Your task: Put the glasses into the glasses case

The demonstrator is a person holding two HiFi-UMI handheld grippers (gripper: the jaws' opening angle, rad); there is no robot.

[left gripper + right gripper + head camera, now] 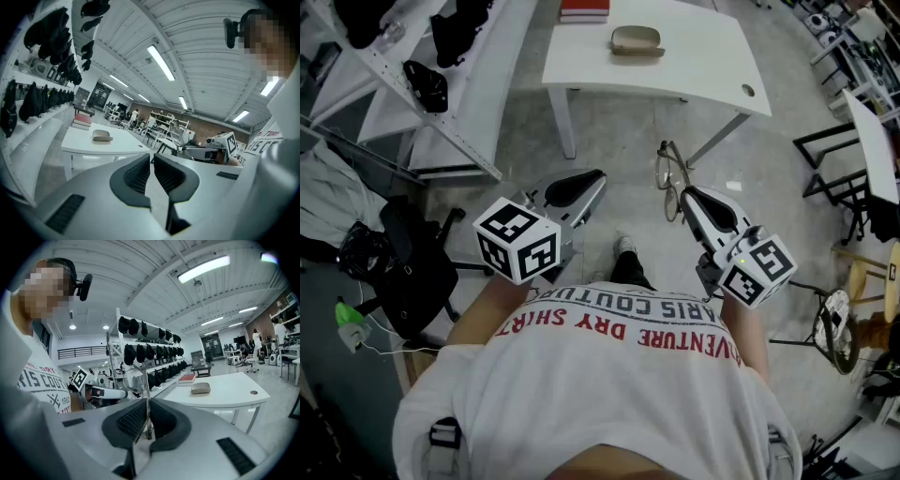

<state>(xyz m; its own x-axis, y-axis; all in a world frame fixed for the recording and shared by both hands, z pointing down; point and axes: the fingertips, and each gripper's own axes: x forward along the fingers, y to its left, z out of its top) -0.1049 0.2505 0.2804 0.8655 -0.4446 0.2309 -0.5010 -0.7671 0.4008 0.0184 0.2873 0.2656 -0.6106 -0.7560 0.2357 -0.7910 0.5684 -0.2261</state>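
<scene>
shirt (609, 394), white with printed letters, fills the near edge of the head view, and in front of it we see both grippers held out above the floor (628, 141). the left gripper (586, 183) has its jaws together, with only a thin slit between the pads (137, 177), and we find nothing in it. the right gripper (692, 197) is closed on the glasses (668, 173): in the right gripper view one thin arm of the frame runs between its pads, and the lenses (133, 380) stand up beyond the tips. the two grippers are well apart. further on stands a white table (703, 66). on it lies the glasses case (636, 39), which looks closed to us, and behind it some red books (584, 9).
</scene>
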